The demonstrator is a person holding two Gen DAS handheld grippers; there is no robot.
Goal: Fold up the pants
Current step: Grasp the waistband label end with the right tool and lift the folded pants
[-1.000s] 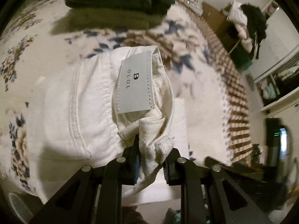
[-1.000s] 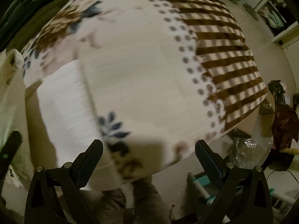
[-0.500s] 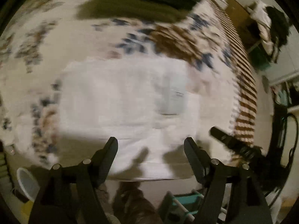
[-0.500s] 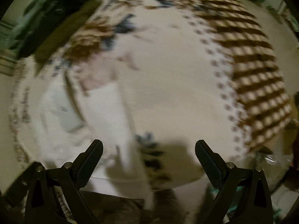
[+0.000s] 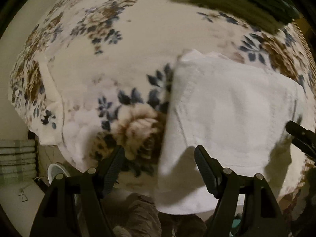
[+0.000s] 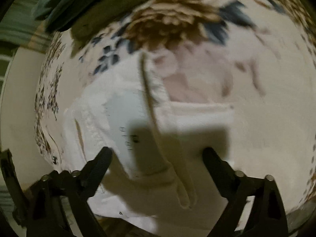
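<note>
Left wrist view: your left gripper [image 5: 159, 161] gapes wide, empty, over white pants [image 5: 227, 118] on the floral blanket [image 5: 118, 49]. Your right gripper [image 6: 157, 159] likewise wide, above the grey label [image 6: 122, 114].

the left gripper [image 5: 159, 164] fills the bottom of the frame, its two black fingers spread wide apart with nothing between them. the folded white pants [image 5: 227, 122] lie in the right half of the frame on a cream blanket [image 5: 138, 45] printed with brown and blue flowers, their near edge hanging over the blanket's lower edge. the gripper's right finger casts a shadow on the pants. a dark green pile of clothes [image 5: 266, 2] sits at the upper right. part of the other gripper [image 5: 300, 136] pokes in at the right edge, over the pants. a white bowl [image 5: 56, 172] shows at the lower left, below the blanket.
</note>
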